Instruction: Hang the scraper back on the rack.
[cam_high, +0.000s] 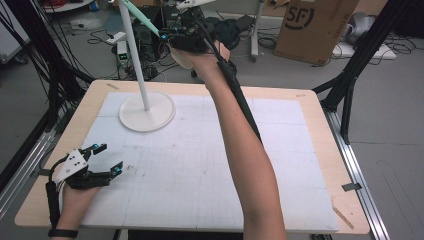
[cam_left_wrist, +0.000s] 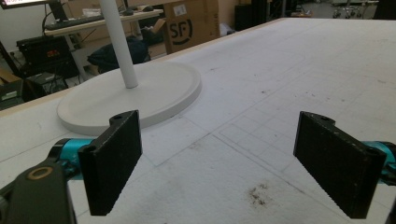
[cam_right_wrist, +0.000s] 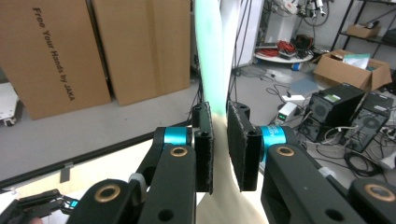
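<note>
A white stand with a round base (cam_high: 147, 112) and a slim pole (cam_high: 135, 55) rises from the back left of the white mat. A pale green strip (cam_high: 142, 17) slants down from the top of the pole. My right gripper (cam_high: 166, 34) is held high beyond the table's far edge, shut on the lower end of that strip. In the right gripper view the strip (cam_right_wrist: 212, 60) runs up between the pads, which my right gripper (cam_right_wrist: 219, 144) presses on it. My left gripper (cam_high: 111, 159) rests at the mat's front left, open and holding nothing. My left gripper (cam_left_wrist: 219, 163) faces the base (cam_left_wrist: 140, 93) and pole (cam_left_wrist: 119, 42).
The mat (cam_high: 210, 165) lies on a wooden table (cam_high: 320, 105). Black frame legs (cam_high: 350, 80) stand at both sides. A cardboard box (cam_high: 312, 27), cables and computers (cam_high: 150, 35) crowd the floor behind. My right forearm (cam_high: 235, 130) crosses the mat's middle.
</note>
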